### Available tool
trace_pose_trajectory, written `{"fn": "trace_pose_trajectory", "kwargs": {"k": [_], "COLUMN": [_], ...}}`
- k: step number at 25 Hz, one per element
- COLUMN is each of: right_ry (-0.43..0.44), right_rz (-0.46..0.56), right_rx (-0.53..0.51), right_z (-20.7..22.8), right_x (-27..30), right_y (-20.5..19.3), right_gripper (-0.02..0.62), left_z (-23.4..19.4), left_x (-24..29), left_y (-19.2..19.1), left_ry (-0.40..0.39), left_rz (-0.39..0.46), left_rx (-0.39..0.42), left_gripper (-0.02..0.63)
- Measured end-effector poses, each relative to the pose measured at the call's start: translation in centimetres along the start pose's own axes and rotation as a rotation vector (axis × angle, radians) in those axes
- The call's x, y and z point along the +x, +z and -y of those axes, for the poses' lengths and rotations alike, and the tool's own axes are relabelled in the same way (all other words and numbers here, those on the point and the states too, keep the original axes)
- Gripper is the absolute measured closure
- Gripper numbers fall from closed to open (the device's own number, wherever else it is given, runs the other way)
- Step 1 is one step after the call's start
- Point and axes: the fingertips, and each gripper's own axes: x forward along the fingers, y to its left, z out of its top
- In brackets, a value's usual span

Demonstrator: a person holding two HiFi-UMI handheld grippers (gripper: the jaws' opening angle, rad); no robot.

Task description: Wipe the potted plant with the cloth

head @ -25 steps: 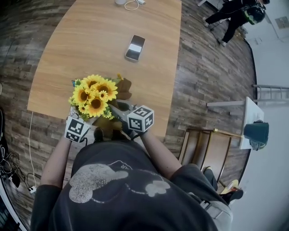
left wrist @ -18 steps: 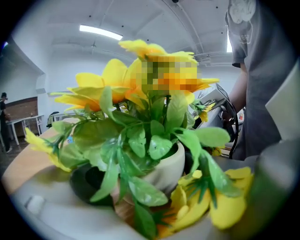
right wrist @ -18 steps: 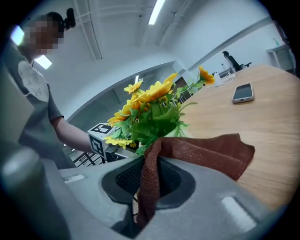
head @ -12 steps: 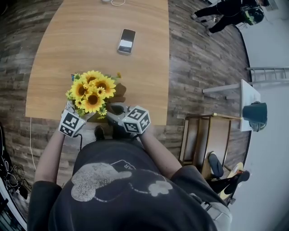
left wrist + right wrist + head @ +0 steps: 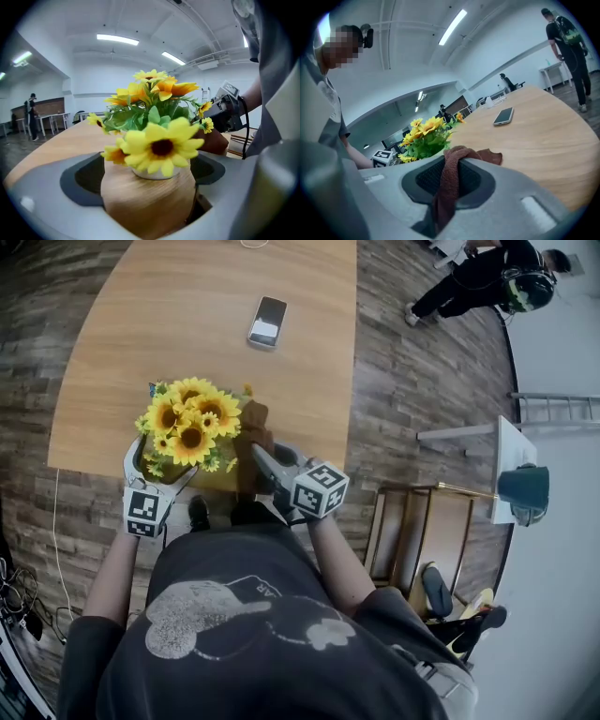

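A potted plant [image 5: 190,421] with yellow sunflowers stands near the wooden table's near edge. Its round wood-coloured pot [image 5: 145,201] sits between the jaws of my left gripper [image 5: 155,462]. Those jaws have just been opening, and dark pad shows on both sides of the pot, so the grip looks loose. My right gripper [image 5: 262,461] is just right of the plant, shut on a brown cloth [image 5: 253,423]. In the right gripper view the cloth [image 5: 476,153] hangs over the jaws, with the flowers [image 5: 424,136] beyond it to the left.
A phone [image 5: 267,322] lies further out on the table [image 5: 187,315], and a white cable [image 5: 251,243] at its far end. A wooden rack [image 5: 422,531] and a white side table [image 5: 511,456] stand to the right. A person [image 5: 487,273] is across the room.
My right gripper has drawn back to the right with the cloth in it. The left gripper's jaws stand wider round the pot. The plant has stayed where it was.
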Motion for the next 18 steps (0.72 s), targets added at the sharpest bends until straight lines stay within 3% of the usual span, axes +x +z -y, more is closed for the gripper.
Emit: {"fn": "trace_pose_trajectory", "kwargs": {"k": [7,11,16,18], "right_ry": [-0.006,0.059,0.140,0.170], "right_rz": [0.080,0.068,0.024,0.006], "right_rx": [-0.012,-0.035,-0.031,-0.037], "right_z": [4.2,5.5,6.4,6.5], "right_x": [-2.0,-2.2,-2.3,-2.1], "right_y": [4.7,6.1,5.8,5.6], "right_gripper": [0.549,0.549,0.549,0.549], "left_z": [1.3,2.4,2.8,3.1], "left_x": [-1.7,-0.6,0.9,2.0], "left_y": [0.3,0.3,1.6,2.3], "left_ry": [0.224,0.348,0.575,0.621], "left_rz": [-0.017,-0.007,0.019,0.019], "left_rx": [-0.189,-0.272,-0.359,-0.378], "left_gripper": [0.012,0.012,0.006,-0.002]}}
